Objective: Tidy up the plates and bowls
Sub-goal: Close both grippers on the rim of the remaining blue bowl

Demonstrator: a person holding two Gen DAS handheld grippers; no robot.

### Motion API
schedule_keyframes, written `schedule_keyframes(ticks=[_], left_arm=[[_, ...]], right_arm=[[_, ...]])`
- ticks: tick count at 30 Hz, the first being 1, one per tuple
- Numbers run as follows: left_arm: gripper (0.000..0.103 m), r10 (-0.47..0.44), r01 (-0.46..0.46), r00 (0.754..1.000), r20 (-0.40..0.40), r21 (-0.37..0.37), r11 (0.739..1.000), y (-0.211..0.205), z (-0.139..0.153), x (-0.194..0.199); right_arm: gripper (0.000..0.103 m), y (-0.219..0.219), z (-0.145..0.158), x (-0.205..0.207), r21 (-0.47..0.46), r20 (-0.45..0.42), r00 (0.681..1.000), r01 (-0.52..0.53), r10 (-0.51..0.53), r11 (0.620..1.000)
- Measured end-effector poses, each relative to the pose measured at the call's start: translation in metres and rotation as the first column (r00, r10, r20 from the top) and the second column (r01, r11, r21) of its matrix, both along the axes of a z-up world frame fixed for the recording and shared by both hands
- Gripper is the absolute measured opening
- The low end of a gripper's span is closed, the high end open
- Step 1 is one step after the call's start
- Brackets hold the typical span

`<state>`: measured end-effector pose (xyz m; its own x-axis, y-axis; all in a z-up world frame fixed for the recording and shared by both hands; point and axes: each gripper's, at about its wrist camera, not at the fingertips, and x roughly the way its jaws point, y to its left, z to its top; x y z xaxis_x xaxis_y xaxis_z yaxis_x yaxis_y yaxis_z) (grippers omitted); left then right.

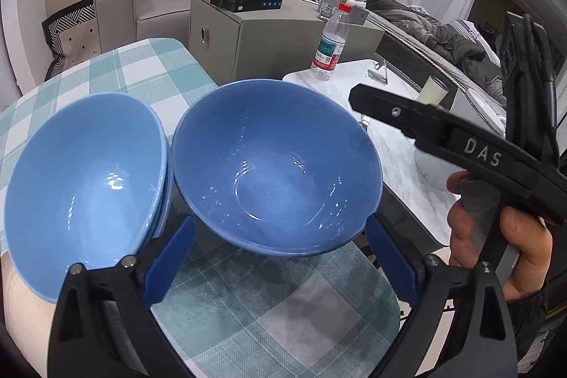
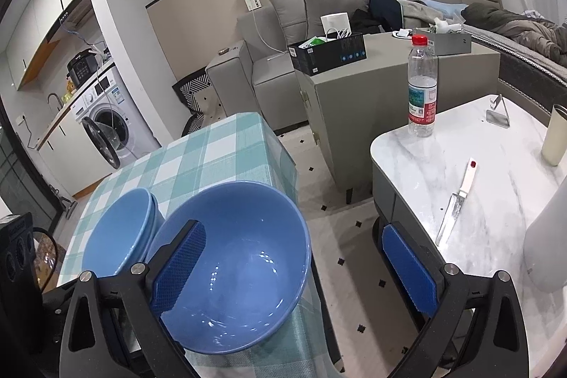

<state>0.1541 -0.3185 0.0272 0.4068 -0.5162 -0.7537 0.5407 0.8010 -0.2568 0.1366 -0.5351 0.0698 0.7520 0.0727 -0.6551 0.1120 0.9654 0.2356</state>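
A dark blue bowl (image 1: 276,158) sits between the blue pads of my left gripper (image 1: 280,222), which grip its lower sides above the checked table's near corner. The same bowl (image 2: 241,257) fills the lower middle of the right wrist view. Beside it on the left stands a stack of lighter blue bowls (image 1: 88,183) (image 2: 117,229), rims almost touching it. My right gripper (image 2: 292,229) is wide open and holds nothing. Its left finger (image 2: 177,268) hangs over the bowl's near rim, and its right finger is over the floor. The right gripper's black finger (image 1: 425,126) and the hand (image 1: 496,236) holding it show at right.
The checked tablecloth (image 1: 141,73) covers the small table. To the right, a white marble table (image 2: 460,147) carries a water bottle (image 2: 421,87), a knife (image 2: 457,197) and a cup (image 2: 554,137). Behind are a grey cabinet (image 2: 354,116) and a sofa (image 2: 255,69).
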Motion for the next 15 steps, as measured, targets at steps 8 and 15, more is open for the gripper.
schedule_keyframes(ticks=[8, 15], left_arm=[[0.096, -0.003, 0.003, 1.0, 0.003, -0.003, 1.0, -0.002, 0.0, 0.002], [0.096, -0.01, 0.01, 1.0, -0.003, -0.008, 1.0, -0.004, 0.0, 0.002]], right_arm=[[0.084, 0.009, -0.017, 0.01, -0.036, -0.06, 0.998, -0.033, 0.03, 0.999], [0.069, 0.013, -0.028, 0.016, -0.035, -0.088, 0.994, -0.061, 0.057, 0.998]])
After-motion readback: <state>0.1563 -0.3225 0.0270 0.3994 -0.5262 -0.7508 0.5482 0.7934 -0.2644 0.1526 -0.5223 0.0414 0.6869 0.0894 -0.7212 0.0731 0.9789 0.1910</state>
